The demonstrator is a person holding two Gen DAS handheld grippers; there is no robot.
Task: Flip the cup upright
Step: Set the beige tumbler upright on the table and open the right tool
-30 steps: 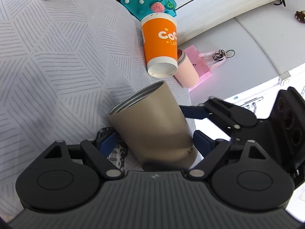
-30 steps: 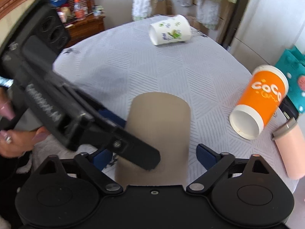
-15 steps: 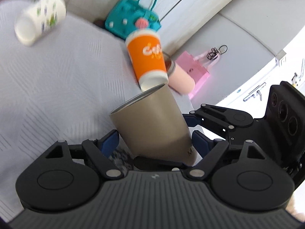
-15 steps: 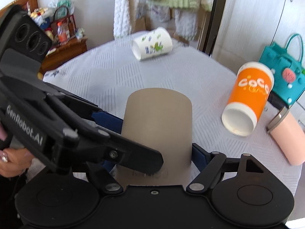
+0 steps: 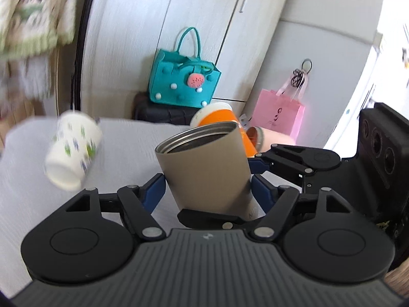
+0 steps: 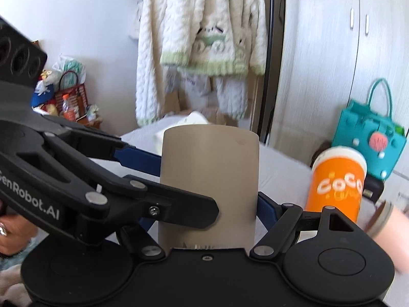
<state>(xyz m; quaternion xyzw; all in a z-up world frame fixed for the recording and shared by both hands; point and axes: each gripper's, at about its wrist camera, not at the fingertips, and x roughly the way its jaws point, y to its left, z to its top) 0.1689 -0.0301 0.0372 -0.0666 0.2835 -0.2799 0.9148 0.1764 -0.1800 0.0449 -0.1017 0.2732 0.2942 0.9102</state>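
Metal cup (image 5: 204,168) sat between the blue pads of the left claw (image 5: 207,189), mouth up and away from it, long axis close to vertical and leaning slightly to that claw's right. Base was low by the claw's body; whether it rested on the table (image 5: 23,194) could not be told. Left claw's pads (image 5: 153,192) stood just off the cup's sides with a sliver of gap on the near side, so clamped or merely close: cannot tell.

The right claw (image 6: 208,212) framed the same cup (image 6: 208,186) dead ahead, its blue pad (image 6: 265,212) against the cup's right wall; the other pad was hidden behind the left claw's finger (image 6: 143,161), which crossed in front. Appeared clamped on the cup.

Left view alone showed the open steel rim and dark interior, plus a white printed cup (image 5: 71,153) lying on its side, up-left of the claw, blurred. Right view showed only the blank tan wall, no mouth. The orange cup (image 6: 337,179) stood to the right of that claw; a teal bag (image 6: 370,138) beyond.
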